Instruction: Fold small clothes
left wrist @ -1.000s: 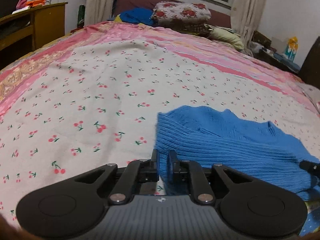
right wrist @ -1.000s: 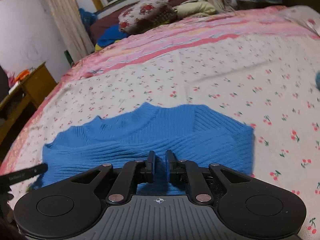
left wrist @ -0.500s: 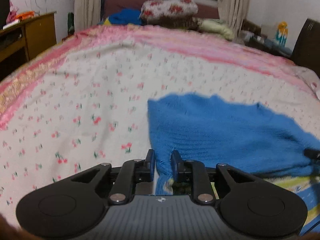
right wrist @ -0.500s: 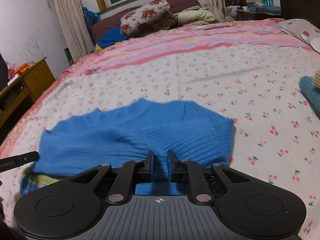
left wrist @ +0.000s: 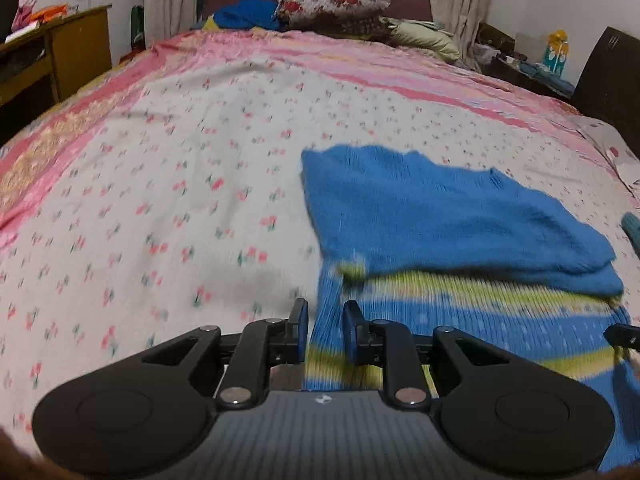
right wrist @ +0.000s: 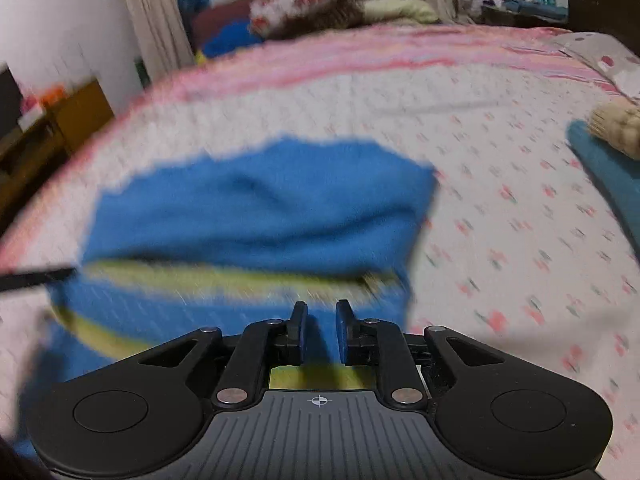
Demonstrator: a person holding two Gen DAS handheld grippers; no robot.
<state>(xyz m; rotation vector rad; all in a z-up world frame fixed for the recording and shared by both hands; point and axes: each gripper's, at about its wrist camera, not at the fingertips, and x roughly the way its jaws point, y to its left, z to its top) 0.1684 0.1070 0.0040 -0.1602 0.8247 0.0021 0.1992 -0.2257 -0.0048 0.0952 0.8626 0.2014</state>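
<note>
– Jaws first. Entry for the left gripper (left wrist: 324, 328)?
– Narrow gap, both pads pinching a strip of the blue knit sweater (left wrist: 440, 220) at its left side edge. The fabric fills the space between them.
– Right gripper (right wrist: 322, 330)?
– Jaws near together, having just been opening a little. Blue knit of the same sweater (right wrist: 260, 208) is clamped between the pads, at the garment's right side.
– Condition of the sweater?
– One item, ribbed, plain blue on the upper part, with yellow-green stripes (left wrist: 460, 292) across the part nearest the grippers. The far part lies flat on the bed and its lower edge overlaps the striped part. The near edge is drawn up to both grippers. Both views are blurred, so the stitch detail cannot be read.
– Underneath?
– Bedsheet (left wrist: 180, 200), white with small cherry print, and a pink striped band toward the headboard.
– Further out?
– A teal cloth (right wrist: 600, 172) at the right edge of the bed, well apart from the sweater. A floral pillow (left wrist: 332, 0) at the head. A wooden desk (left wrist: 76, 52) beside the bed on the left.
</note>
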